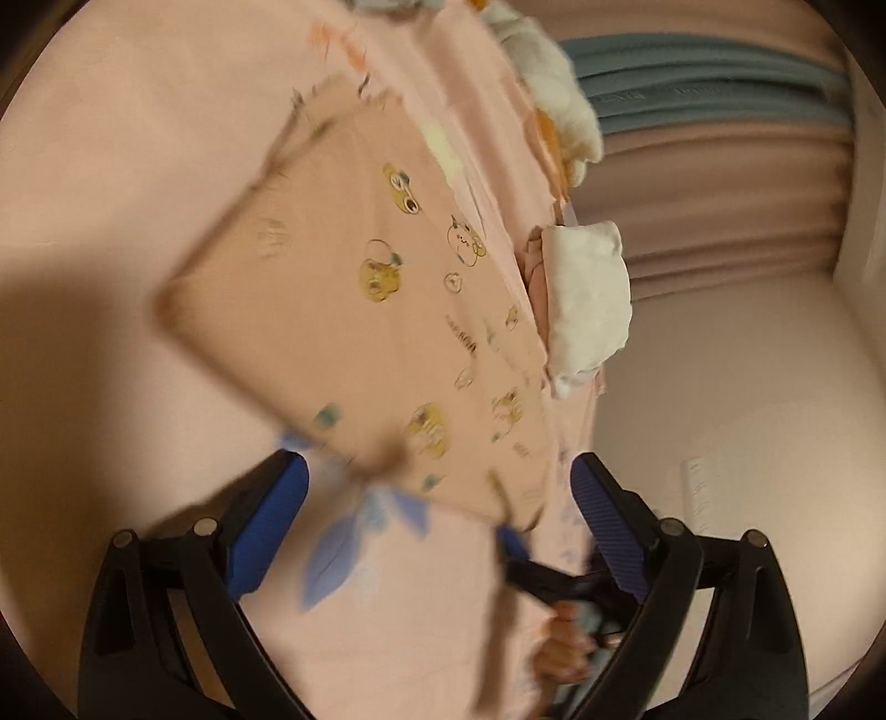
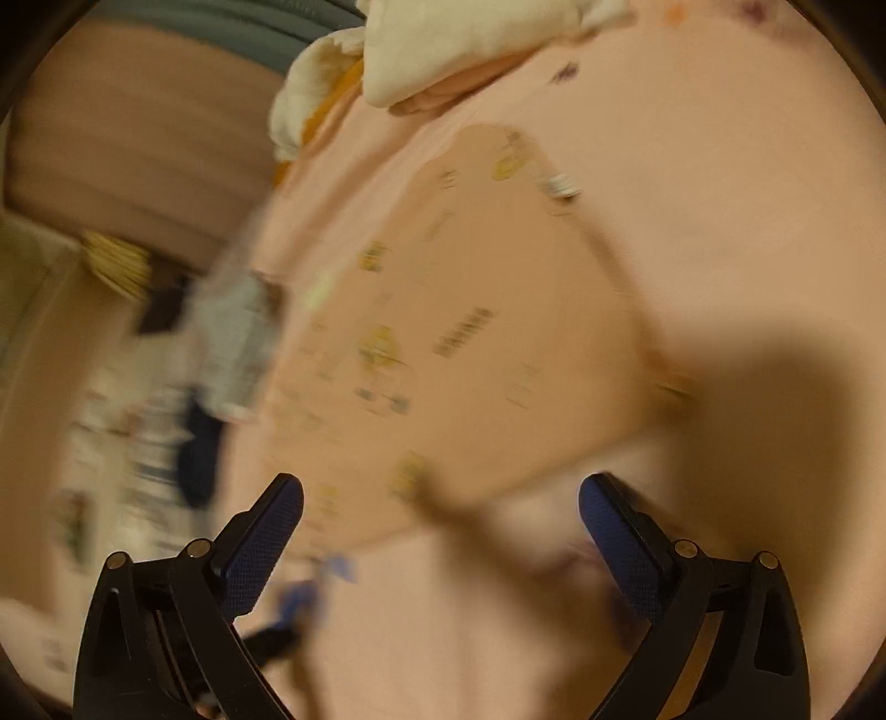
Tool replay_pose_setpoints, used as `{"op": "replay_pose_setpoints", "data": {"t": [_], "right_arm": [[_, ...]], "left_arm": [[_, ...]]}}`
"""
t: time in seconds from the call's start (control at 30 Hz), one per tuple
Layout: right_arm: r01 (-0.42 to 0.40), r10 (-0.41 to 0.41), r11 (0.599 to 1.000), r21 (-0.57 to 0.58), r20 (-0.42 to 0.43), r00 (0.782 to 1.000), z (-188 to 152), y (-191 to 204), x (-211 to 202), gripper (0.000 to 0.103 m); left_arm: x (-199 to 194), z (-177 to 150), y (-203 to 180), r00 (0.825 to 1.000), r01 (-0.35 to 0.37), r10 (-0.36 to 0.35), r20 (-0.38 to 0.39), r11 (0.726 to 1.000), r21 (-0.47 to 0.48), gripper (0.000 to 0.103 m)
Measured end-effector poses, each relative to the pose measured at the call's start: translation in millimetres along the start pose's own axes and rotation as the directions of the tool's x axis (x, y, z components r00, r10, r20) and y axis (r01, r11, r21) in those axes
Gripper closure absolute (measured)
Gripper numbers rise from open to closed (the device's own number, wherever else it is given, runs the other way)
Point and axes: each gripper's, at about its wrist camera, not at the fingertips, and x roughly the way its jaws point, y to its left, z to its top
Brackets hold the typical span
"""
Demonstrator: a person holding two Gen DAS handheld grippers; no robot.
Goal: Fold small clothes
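Reference landmark: the peach garment (image 1: 354,310), lying flat on the pink sheet (image 1: 99,183) and printed with small cartoon figures.

Left wrist view, left to right:
- A dark shadow falls on the sheet left of the garment.
- Your left gripper (image 1: 440,487) stands with jaws spread wide and nothing between the pads. Its blue fingers (image 1: 271,526) flank the garment's near edge without touching it.
- Below the garment's near right corner, your hand (image 1: 559,642) holds the other tool; that area is blurred.
- A folded white cloth (image 1: 587,293) lies just beside the garment's right edge.
- Further white laundry (image 1: 554,94) lies beyond the garment's far right corner.

Right wrist view, left to right:
- Blurred mixed clothing (image 2: 232,338) lies left of the garment (image 2: 487,332); the items cannot be identified.
- A white pile (image 2: 443,50) lies beyond the garment's far edge.
- Your right gripper (image 2: 440,498) is likewise released, jaws wide apart and holding nothing, above the garment's near edge.
- A broad shadow covers the sheet (image 2: 720,166) right of the garment.
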Motion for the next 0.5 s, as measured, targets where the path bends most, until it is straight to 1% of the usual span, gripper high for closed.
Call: {"op": "replay_pose_setpoints", "data": {"t": [0.07,0.13,0.2,0.23,0.27,0.3,0.33,0.37,0.4,0.43,0.47,0.5], "right_arm": [[-0.01,0.009,0.999,0.037,0.019,1.0,9,2,7,0.003],[-0.045,0.044,0.997,0.057,0.031,0.999,21,5,17,0.003],[-0.051,0.049,0.996,0.068,0.037,0.998,30,6,27,0.007],[-0.046,0.042,0.997,0.07,0.055,0.998,33,7,31,0.013],[-0.04,0.036,0.997,0.064,0.07,0.997,35,9,35,0.024],[-0.019,0.014,0.998,0.052,0.081,0.997,40,10,40,0.033],[0.032,-0.035,0.999,0.033,0.081,0.996,44,10,47,0.066],[0.098,-0.098,0.995,0.013,0.066,0.993,48,8,57,0.091],[0.075,-0.077,0.997,0.03,0.067,0.995,48,2,56,0.091],[0.044,-0.047,0.998,0.036,0.078,0.996,46,1,52,0.091],[0.012,-0.013,1.0,0.013,0.089,0.996,43,4,44,0.091],[-0.001,0.001,1.0,-0.008,0.083,0.997,39,7,37,0.091]], "left_arm": [[16,13,-7,1.0,-0.016,0.016,0.01,1.0,-0.014,0.008],[26,23,-14,0.996,-0.053,0.055,0.068,0.998,-0.03,0.009],[36,33,-23,0.99,-0.079,0.083,0.114,0.996,-0.041,0.011],[43,40,-28,0.986,-0.104,0.106,0.127,0.994,-0.024,0.014],[51,45,-32,0.977,-0.163,0.163,0.14,0.987,-0.009,0.028],[56,47,-34,0.96,-0.233,0.23,0.163,0.973,-0.001,0.058],[60,49,-35,0.922,-0.341,0.337,0.192,0.94,-0.014,0.079],[61,50,-33,0.91,-0.373,0.369,0.191,0.928,-0.018,0.086],[59,50,-33,0.912,-0.361,0.358,0.197,0.932,-0.025,0.087],[54,48,-36,0.919,-0.34,0.335,0.208,0.94,-0.013,0.088],[50,46,-40,0.918,-0.343,0.331,0.22,0.939,0.02,0.09],[43,41,-48,0.91,-0.356,0.329,0.254,0.932,0.065,0.092]]}}
